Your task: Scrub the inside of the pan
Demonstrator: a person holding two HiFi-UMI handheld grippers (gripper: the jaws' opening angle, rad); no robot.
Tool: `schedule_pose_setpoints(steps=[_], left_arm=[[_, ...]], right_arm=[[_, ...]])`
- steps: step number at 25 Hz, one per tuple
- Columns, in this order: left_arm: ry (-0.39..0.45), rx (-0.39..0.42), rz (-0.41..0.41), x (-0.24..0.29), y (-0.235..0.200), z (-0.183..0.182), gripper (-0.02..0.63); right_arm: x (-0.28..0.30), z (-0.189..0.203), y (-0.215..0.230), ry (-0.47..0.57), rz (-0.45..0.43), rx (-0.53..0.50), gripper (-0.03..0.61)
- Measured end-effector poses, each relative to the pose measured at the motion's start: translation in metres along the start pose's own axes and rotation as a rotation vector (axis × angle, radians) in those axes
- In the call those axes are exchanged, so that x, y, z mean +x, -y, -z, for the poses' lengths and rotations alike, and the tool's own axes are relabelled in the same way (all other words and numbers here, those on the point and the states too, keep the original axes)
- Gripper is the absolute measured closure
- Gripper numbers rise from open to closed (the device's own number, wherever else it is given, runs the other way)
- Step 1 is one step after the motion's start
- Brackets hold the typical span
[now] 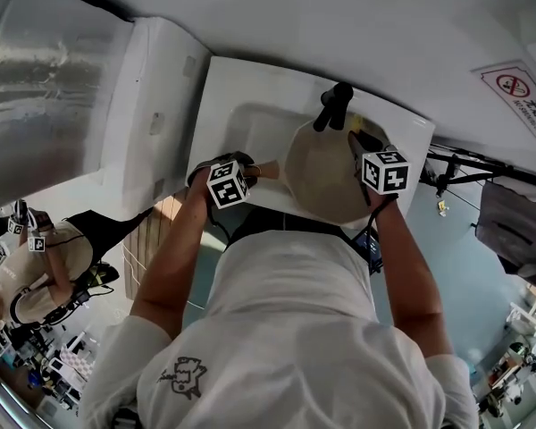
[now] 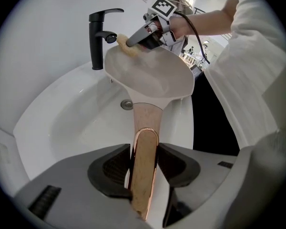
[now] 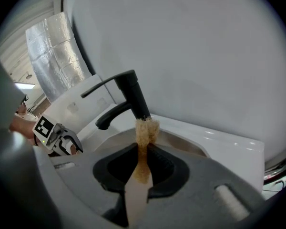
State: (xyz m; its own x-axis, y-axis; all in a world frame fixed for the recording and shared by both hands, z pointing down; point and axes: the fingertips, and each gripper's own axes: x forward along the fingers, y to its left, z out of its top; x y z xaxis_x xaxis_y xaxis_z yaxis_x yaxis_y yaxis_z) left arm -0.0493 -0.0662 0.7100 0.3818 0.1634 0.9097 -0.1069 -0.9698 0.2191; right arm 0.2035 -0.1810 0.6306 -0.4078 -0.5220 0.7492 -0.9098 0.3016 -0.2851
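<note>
My left claw [image 2: 144, 149] clamps the copper handle [image 2: 144, 175] of the beige pan [image 2: 150, 73], held tilted above the white sink [image 2: 62, 123]; my right claw [image 3: 143, 159] grips a tan scrubber [image 3: 146, 128] at its far rim, beside the black tap [image 3: 133, 92].

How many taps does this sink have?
1: a black tap stands at the back edge of the white sink, beside the far rim of the pan.

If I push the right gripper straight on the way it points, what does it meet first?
Probably the black tap: the brush in the right gripper aims at its column. Depth is unclear.
</note>
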Motion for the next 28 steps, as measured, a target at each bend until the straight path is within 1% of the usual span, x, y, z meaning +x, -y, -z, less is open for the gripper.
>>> schedule_pose_setpoints(steps=[4, 8, 13, 19, 25, 28], left_arm=[[0.01, -0.026, -0.007, -0.001, -0.001, 0.0, 0.439], [0.029, -0.036, -0.026, -0.001, -0.002, -0.001, 0.437], [0.041, -0.029, -0.032, 0.001, -0.004, -0.001, 0.439], [0.047, -0.021, -0.038, 0.0, -0.005, 0.001, 0.439], [0.047, -0.027, -0.027, 0.002, -0.004, -0.001, 0.439], [0.052, -0.026, -0.035, 0.003, -0.004, -0.002, 0.439]], right_arm=[[0.018, 0.001, 0.007, -0.029, 0.021, -0.006, 0.517], [0.037, -0.001, 0.006, -0.049, 0.002, -0.026, 0.518], [0.062, -0.005, -0.017, -0.048, -0.095, -0.083, 0.522], [0.075, 0.006, -0.045, -0.032, -0.19, -0.1, 0.522], [0.088, 0.023, -0.085, -0.075, -0.269, -0.185, 0.522], [0.09, 0.029, -0.099, -0.077, -0.273, -0.215, 0.522]])
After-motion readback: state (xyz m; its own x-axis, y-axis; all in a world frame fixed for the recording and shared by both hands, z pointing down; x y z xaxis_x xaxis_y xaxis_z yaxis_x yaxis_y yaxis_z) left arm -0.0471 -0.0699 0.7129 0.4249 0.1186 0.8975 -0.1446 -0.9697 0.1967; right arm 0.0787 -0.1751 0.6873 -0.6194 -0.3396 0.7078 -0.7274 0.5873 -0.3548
